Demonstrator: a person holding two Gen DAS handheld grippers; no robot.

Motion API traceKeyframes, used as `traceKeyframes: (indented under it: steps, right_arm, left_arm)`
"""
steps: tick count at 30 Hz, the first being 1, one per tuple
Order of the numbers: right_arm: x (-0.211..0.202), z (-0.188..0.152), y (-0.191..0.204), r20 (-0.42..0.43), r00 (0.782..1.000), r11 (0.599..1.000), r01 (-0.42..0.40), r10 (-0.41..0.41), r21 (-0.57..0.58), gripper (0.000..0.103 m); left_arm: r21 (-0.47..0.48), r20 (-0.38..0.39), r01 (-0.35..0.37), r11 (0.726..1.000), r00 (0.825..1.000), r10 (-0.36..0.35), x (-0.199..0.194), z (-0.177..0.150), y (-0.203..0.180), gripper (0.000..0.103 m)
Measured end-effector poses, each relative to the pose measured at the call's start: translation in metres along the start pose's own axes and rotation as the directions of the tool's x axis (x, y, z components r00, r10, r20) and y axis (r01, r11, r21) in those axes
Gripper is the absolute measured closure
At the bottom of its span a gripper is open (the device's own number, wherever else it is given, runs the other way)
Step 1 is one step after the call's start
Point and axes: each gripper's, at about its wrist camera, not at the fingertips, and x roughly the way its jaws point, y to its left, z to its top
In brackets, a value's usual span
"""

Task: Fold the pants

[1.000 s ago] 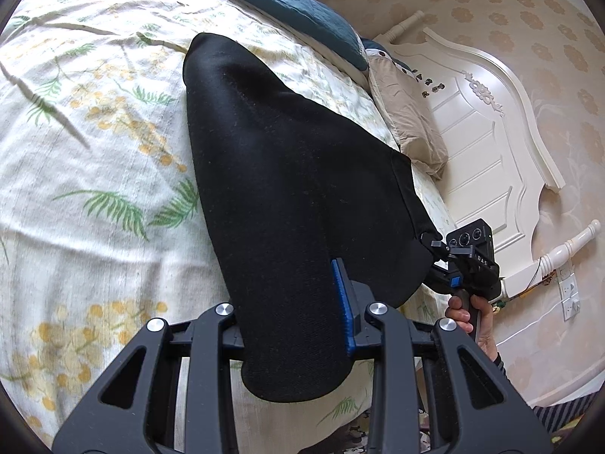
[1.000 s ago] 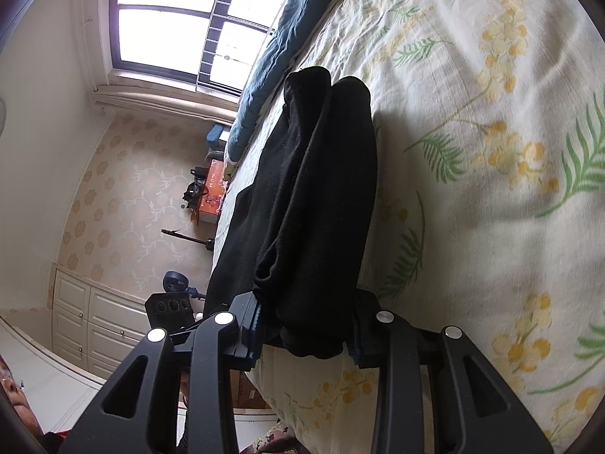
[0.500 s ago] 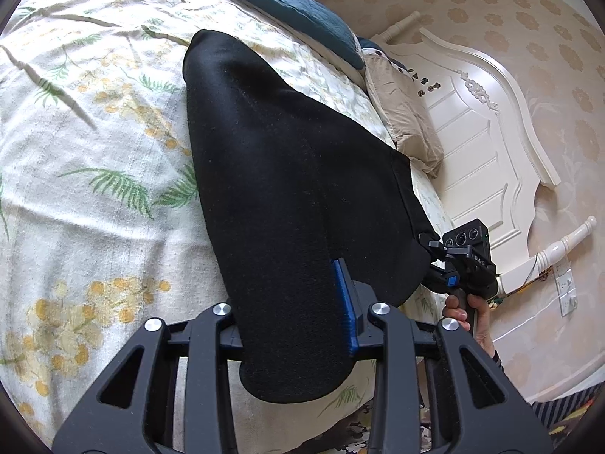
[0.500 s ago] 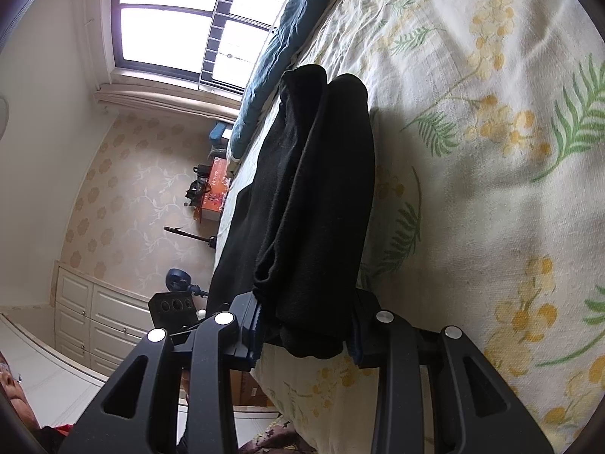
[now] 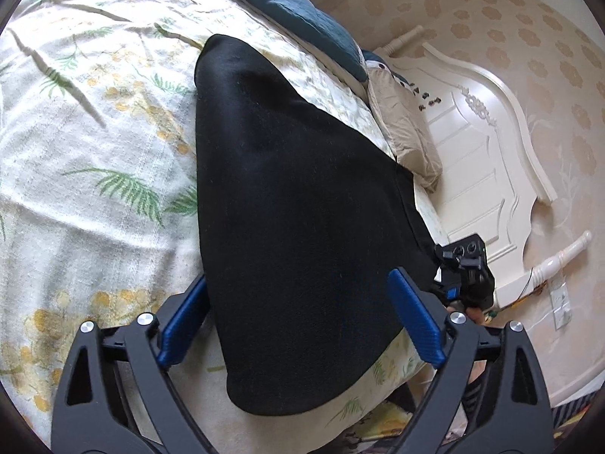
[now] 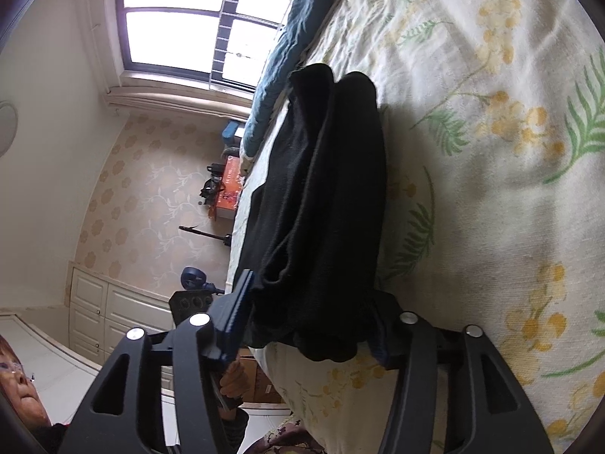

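Observation:
Black pants (image 5: pixel 295 204) lie folded lengthwise on the floral bedsheet (image 5: pixel 94 151), the near end hanging at the bed's edge. My left gripper (image 5: pixel 298 321) is open, its blue pads (image 5: pixel 416 321) spread wide on either side of the near end of the cloth. In the right wrist view the pants (image 6: pixel 325 196) show as stacked layers running away from me. My right gripper (image 6: pixel 306 325) straddles the near end with the jaws spread apart and the cloth loose between them. The right gripper also shows in the left wrist view (image 5: pixel 465 268).
A blue quilt (image 5: pixel 302 11) lies along the far side of the bed. A beige pillow (image 5: pixel 404 132) rests against the white headboard (image 5: pixel 491 159). A window (image 6: pixel 196 26), white cabinets (image 6: pixel 113 321) and an orange box (image 6: pixel 228 193) are beyond the bed's edge.
Both grippers opened: the left jaws, shut on the pants' end before, now stand wide apart, and the right jaws have spread off the cloth. The pants' end dropped onto the bed.

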Motion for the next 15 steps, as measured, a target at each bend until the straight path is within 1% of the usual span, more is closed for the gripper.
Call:
traceKeyframes:
  steps: [8, 15]
  right_arm:
    - [0.001, 0.003, 0.000, -0.020, 1.000, 1.000, -0.009, 0.009, 0.004, 0.044]
    - [0.001, 0.016, -0.003, -0.018, 1.000, 1.000, -0.007, 0.007, 0.005, 0.044]
  left_arm:
    - [-0.003, -0.003, 0.005, 1.000, 1.000, -0.005, 0.003, 0.005, 0.002, 0.010]
    - [-0.004, -0.008, 0.017, 1.000, 1.000, -0.017, 0.006, 0.015, 0.003, 0.010]
